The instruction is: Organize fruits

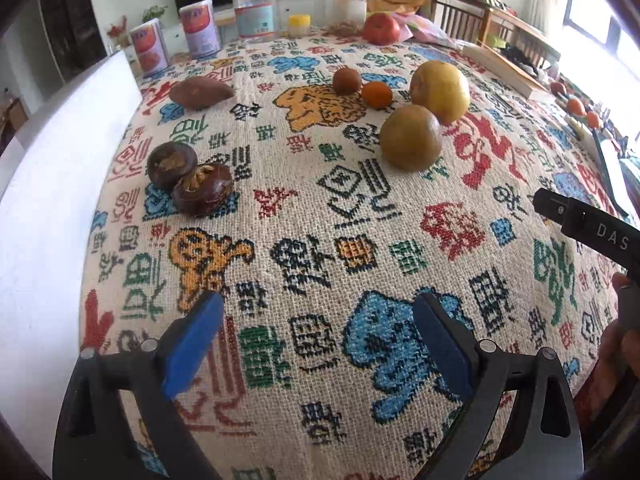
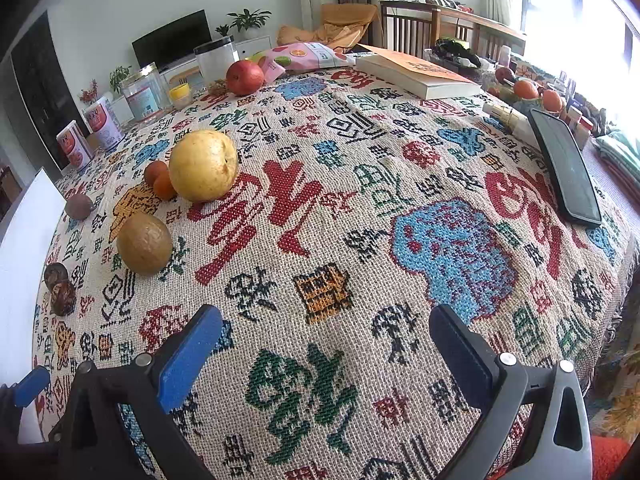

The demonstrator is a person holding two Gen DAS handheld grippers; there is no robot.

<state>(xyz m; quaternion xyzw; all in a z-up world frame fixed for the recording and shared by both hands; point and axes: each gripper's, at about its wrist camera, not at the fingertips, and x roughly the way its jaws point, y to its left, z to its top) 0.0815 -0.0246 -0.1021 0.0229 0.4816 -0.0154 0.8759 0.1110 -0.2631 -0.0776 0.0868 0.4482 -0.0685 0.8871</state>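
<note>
Fruits lie on the patterned tablecloth [image 1: 320, 220]. Two dark mangosteens [image 1: 191, 182] sit at the left. A brown-green pear [image 1: 411, 137] and a yellow pear [image 1: 440, 91] sit mid-table, with a small orange [image 1: 377, 95] and a brown round fruit [image 1: 347, 81] beside them. A sweet potato [image 1: 200, 93] lies far left. A red apple [image 1: 381, 28] is at the back. My left gripper [image 1: 316, 312] is open and empty over the near cloth. My right gripper [image 2: 326, 326] is open and empty; the yellow pear [image 2: 203, 165] and brown-green pear [image 2: 144, 242] lie to its left.
Cans [image 1: 149, 49] and clear jars [image 1: 256, 13] line the table's back. A book [image 2: 416, 72], a snack bag [image 2: 306, 55] and a dark phone [image 2: 568, 168] lie at the right. More oranges [image 2: 526, 89] sit at the far right edge. A white surface [image 1: 40, 220] borders the left.
</note>
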